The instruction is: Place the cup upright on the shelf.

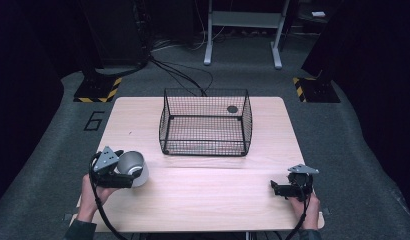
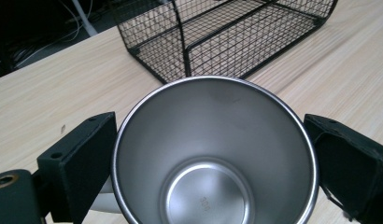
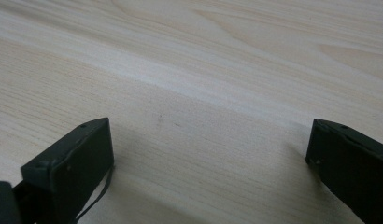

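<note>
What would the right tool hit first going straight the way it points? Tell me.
Probably nothing soon: the right tool, jaws apart, points left across bare table; the far-off steel cup may lie in line.

A brushed, satin-sheen metal cup, a black wire-mesh basket, and a matt pale wood-grain table.

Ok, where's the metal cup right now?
In the high view the metal cup sits at the table's near-left, between the jaws of the left gripper, in front and to the left of the wire basket.
</note>
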Demonstrator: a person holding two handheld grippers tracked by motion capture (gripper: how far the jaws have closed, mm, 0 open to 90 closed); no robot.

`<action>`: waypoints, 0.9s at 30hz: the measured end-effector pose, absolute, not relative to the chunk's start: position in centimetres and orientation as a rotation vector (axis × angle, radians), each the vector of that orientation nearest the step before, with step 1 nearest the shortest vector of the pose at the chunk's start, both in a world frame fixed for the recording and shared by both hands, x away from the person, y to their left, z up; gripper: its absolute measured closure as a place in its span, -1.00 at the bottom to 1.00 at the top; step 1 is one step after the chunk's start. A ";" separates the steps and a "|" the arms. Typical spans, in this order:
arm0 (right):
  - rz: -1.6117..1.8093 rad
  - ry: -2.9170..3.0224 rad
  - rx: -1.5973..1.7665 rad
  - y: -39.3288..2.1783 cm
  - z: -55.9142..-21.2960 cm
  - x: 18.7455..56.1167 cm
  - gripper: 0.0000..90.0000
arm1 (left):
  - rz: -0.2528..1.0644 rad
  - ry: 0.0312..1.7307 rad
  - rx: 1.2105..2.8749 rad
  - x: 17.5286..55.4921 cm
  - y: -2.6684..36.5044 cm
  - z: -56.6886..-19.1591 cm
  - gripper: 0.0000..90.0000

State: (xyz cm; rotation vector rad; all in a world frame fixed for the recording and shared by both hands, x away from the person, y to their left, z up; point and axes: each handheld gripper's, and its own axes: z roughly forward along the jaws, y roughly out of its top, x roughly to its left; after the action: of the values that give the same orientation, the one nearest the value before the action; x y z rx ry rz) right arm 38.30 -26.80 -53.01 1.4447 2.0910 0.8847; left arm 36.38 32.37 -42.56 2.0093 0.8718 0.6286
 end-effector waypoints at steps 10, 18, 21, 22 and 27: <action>0.884 2.084 1.446 -26.8 -53.0 38.3 -0.99 | 0.596 0.829 2.026 37.0 30.8 -41.9 -0.86; 0.888 2.074 1.465 -26.7 -53.0 38.4 -0.99 | 0.557 0.783 2.033 37.7 29.2 -41.5 -0.86; 0.888 2.076 1.463 -26.7 -53.0 38.4 -0.99 | 0.552 0.760 2.042 38.0 28.5 -41.3 -0.86; 0.888 2.075 1.464 -26.7 -53.0 38.4 -0.99 | 0.554 0.754 2.043 38.1 28.3 -41.2 -0.86; 0.888 2.076 1.463 -26.7 -53.0 38.4 -0.99 | 0.538 0.719 2.046 38.5 27.2 -40.7 -0.86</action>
State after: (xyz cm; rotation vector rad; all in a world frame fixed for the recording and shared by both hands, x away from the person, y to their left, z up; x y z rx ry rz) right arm 38.37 -26.70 -53.01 1.4634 2.0761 0.8880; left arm 38.53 27.21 -40.75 2.0465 0.7194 0.5382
